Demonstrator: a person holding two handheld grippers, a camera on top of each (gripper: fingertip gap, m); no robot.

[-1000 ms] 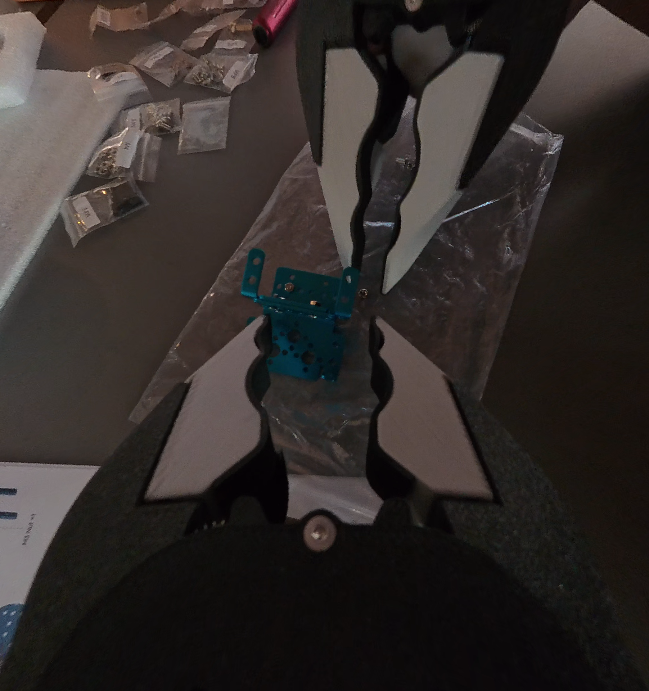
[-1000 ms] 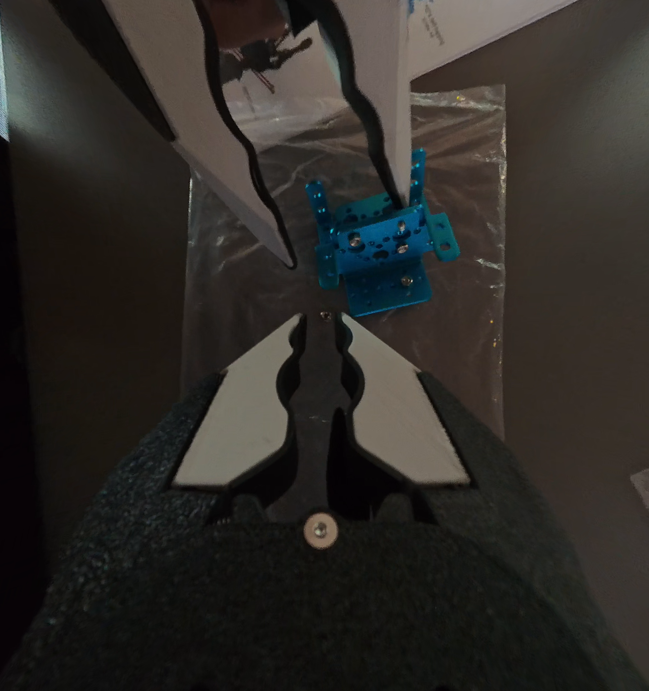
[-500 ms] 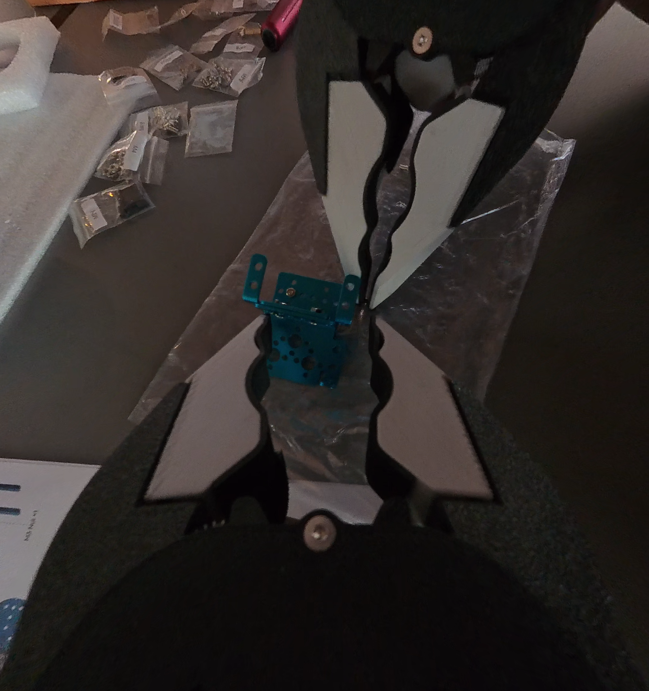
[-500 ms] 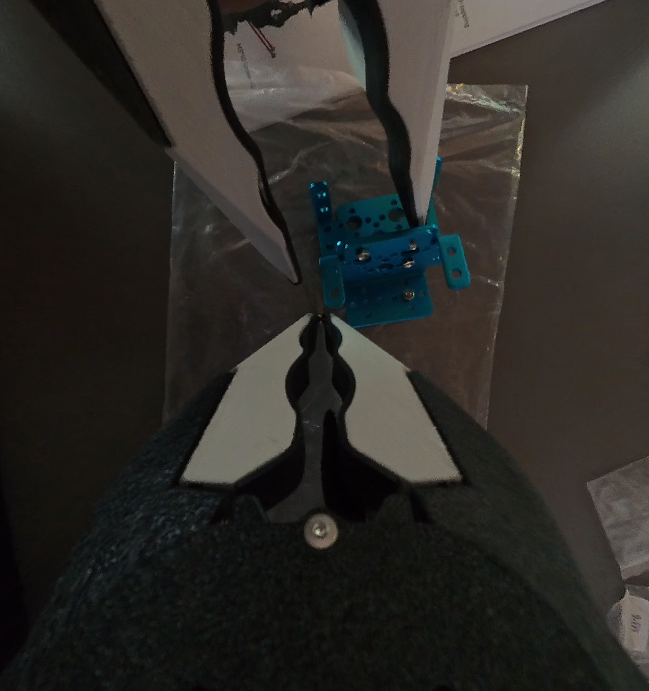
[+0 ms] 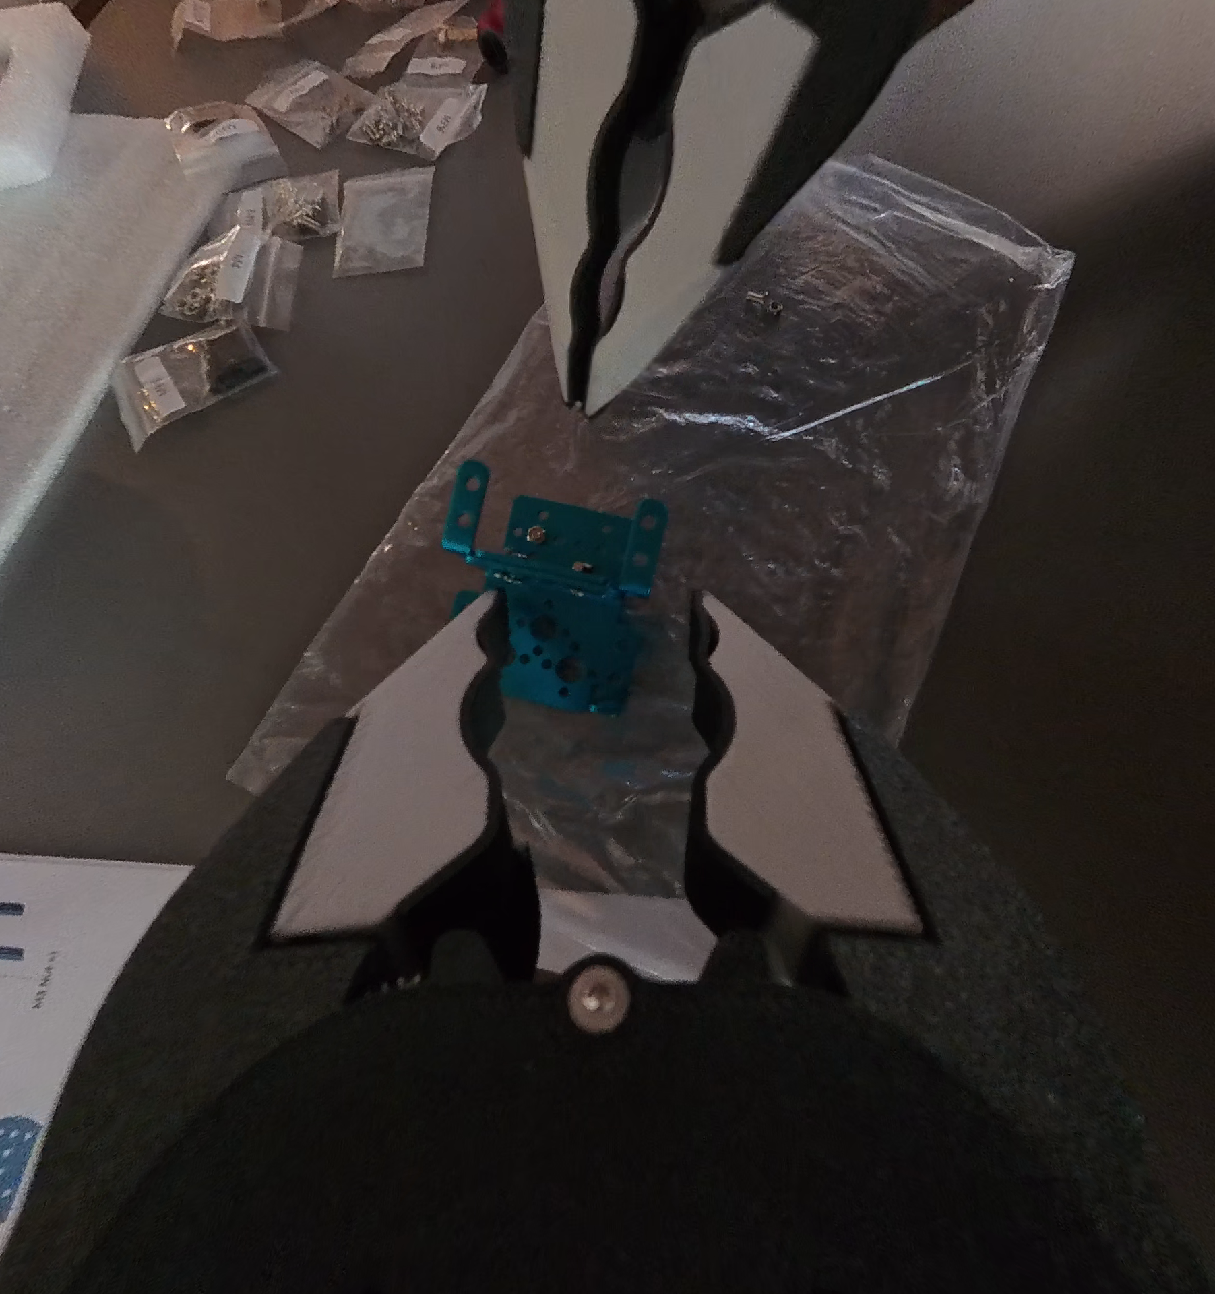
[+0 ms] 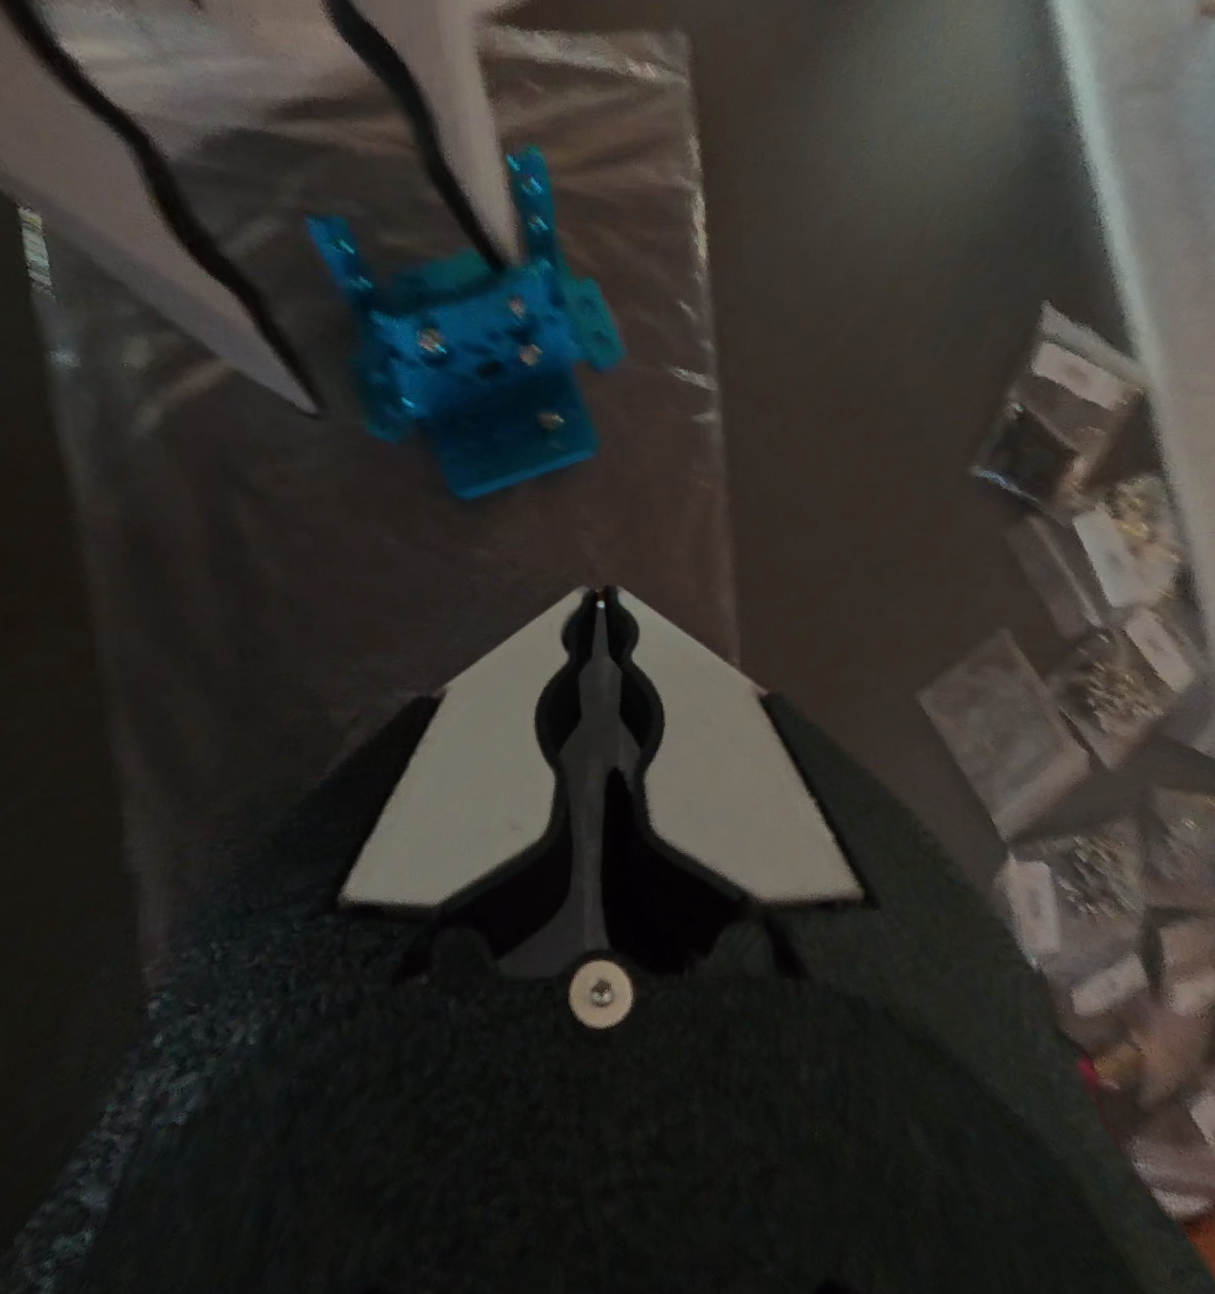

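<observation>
Blue bracket (image 5: 561,616) between parted left tongs (image 5: 594,602)

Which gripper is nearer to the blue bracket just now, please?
Left. The left gripper is open with its fingers astride the blue bracket on the plastic bag. The right gripper is shut and hangs clear beyond it.

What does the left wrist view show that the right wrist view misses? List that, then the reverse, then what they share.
Left wrist view only: a loose small screw lying on the clear plastic bag, and a printed sheet, which the blurred other view does not make out. Right wrist view only: a tiny glint at the shut right gripper's tips, too small to identify. Both: the blue bracket on the bag, the open left gripper close at it, and the small parts bags.
</observation>
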